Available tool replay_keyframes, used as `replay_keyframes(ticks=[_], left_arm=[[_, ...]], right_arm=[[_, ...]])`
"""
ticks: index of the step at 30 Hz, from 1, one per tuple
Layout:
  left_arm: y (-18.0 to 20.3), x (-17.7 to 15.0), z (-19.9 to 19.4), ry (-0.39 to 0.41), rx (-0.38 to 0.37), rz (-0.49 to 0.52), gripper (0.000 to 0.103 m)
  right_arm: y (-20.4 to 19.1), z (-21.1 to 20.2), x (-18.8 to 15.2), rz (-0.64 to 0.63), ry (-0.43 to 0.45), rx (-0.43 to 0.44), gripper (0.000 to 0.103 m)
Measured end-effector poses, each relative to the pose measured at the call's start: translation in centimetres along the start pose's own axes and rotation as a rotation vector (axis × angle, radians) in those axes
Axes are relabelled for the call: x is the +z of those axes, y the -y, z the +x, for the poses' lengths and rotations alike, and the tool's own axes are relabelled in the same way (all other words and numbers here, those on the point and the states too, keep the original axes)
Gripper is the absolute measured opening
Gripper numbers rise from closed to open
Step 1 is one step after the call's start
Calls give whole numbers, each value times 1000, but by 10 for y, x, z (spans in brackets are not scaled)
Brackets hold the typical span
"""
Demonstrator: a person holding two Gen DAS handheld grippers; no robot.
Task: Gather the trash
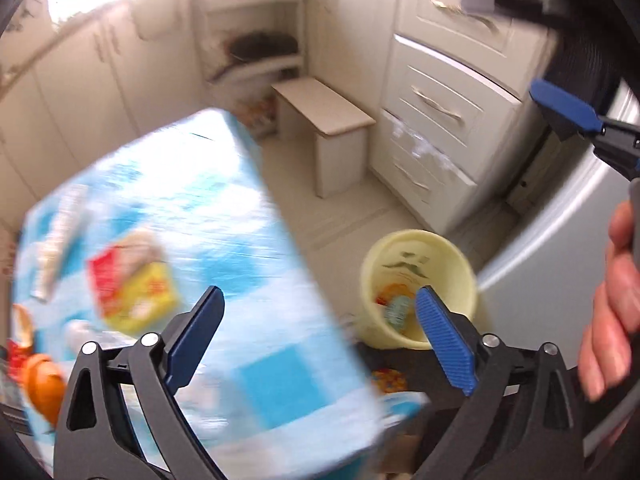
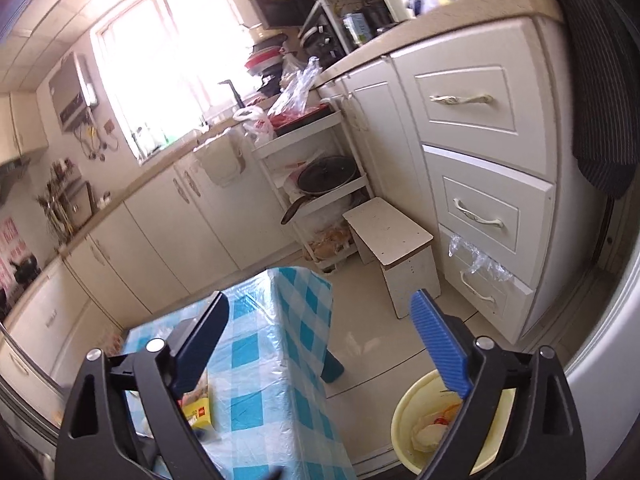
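Covering the desk point(image 2: 256, 364): blue-checked cloth, in a cream-cabinet kitchen. Yellow bin point(image 1: 420, 276) on the tiled floor beside it, trash inside. Left hand-held gripper point(image 1: 320, 340) and right hand-held gripper point(image 2: 320, 344) both spread, nothing between. Left view alone shows a red-yellow packet point(image 1: 132, 284) on the cloth; right view alone, the window point(image 2: 160, 60).

A blue-and-white checked cloth point(image 2: 280, 380) covers the counter, a pale yellow bin point(image 1: 420, 264) stands on the beige floor point(image 2: 380, 344), a red-and-yellow box point(image 1: 132, 284) lies on the cloth, and cream cabinets point(image 2: 472, 140) stand beyond.
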State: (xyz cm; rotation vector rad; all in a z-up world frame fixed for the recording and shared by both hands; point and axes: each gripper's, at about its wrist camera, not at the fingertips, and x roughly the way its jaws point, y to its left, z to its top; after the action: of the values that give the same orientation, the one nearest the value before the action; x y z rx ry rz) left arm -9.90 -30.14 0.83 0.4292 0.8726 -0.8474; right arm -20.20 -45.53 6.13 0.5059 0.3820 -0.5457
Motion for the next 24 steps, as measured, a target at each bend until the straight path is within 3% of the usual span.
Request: replay_keyframes(ticks=[8, 12, 15, 17, 21, 24], left_arm=[[-123, -12, -44, 111, 277, -18, 95], [-177, -22, -50, 136, 269, -172, 95], [-195, -30, -52, 161, 260, -250, 95], [-199, -35, -52, 172, 268, -246, 95], [-205, -40, -34, 44, 272, -195, 95], [-212, -44, -35, 28, 275, -232, 95]], right_arm=[[-97, 20, -36, -315, -30, -46, 96], [-136, 34, -55, -406, -75, -6, 96], [-159, 39, -64, -420, -88, 40, 96], [-175, 41, -71, -434, -88, 60, 96], [-198, 48, -82, -458, -98, 89, 96], [-210, 50, -88, -470, -106, 103, 96]])
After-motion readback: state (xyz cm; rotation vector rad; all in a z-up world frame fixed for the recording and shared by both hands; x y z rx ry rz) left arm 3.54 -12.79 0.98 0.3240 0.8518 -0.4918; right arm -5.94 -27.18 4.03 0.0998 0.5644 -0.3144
